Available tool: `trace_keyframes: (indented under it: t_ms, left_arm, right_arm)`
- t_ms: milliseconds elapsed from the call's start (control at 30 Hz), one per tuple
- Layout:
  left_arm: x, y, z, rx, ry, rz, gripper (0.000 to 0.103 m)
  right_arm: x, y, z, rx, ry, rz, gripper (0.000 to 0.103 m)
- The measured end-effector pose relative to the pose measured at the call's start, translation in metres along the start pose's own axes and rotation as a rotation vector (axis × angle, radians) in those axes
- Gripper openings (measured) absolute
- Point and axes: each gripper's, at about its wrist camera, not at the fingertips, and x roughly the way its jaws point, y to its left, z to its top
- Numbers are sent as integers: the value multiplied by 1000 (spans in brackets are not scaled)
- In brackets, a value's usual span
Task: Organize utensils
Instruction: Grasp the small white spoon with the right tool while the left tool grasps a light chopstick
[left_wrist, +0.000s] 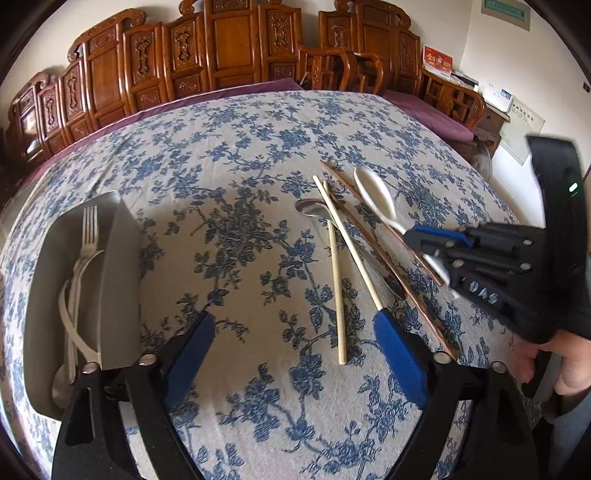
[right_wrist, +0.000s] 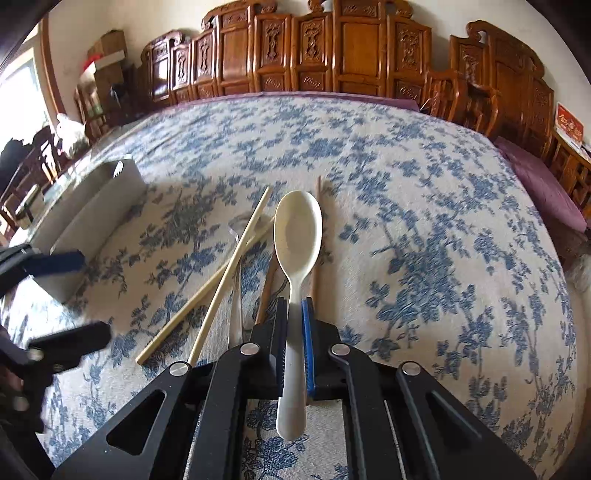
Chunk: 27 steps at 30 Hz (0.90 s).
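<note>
Floral tablecloth (left_wrist: 240, 155): my right gripper (right_wrist: 294, 314) clamps the white spoon (right_wrist: 298, 229); my left gripper (left_wrist: 295, 328) gapes wide, empty, over pale chopsticks (left_wrist: 338, 280).

The shiny metal spoon (right_wrist: 236, 280) is hiding under the pale wooden chopsticks (right_wrist: 221, 280). The grey plastic tray (left_wrist: 44, 295) is hiding most of its forks.

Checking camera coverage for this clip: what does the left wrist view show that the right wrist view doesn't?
Only the left wrist view: the forks lying inside the grey tray.
Only the right wrist view: the right tool closed on the handle of the white spoon.
Both: the pale chopsticks, dark chopsticks, metal spoon and floral tablecloth.
</note>
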Motion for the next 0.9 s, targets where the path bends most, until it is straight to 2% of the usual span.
trace_keyframes:
  t_ms: [67, 133, 233, 433, 533, 667, 700, 733, 900]
  left_arm:
    - [7, -5, 2, 9, 12, 1, 75]
    - [14, -10, 3, 20, 27, 0, 66]
    - [24, -15, 5, 32, 46, 0, 57]
    - [39, -26, 12, 57, 65, 12, 35]
    - [46, -30, 15, 75, 79, 22, 28]
    - [50, -31, 19, 83, 81, 28, 26]
    - [50, -31, 19, 81, 81, 25, 17]
    - [51, -30, 20, 80, 84, 14, 4]
    - [49, -26, 27, 79, 81, 21, 4]
  right_arm:
    - [-5, -5, 2, 18, -22, -5, 9]
    - [-7, -12, 2, 39, -34, -12, 9]
    - [-7, -19, 0, 62, -35, -13, 9]
    - [-6, -22, -1, 75, -40, -7, 9]
    - [-6, -21, -1, 73, -41, -4, 9]
    - [-5, -21, -1, 75, -39, 1, 9]
    - [-5, -20, -1, 75, -38, 3, 9]
    - [-5, -19, -1, 73, -37, 5, 9]
    - [-4, -18, 0, 71, -37, 11, 9]
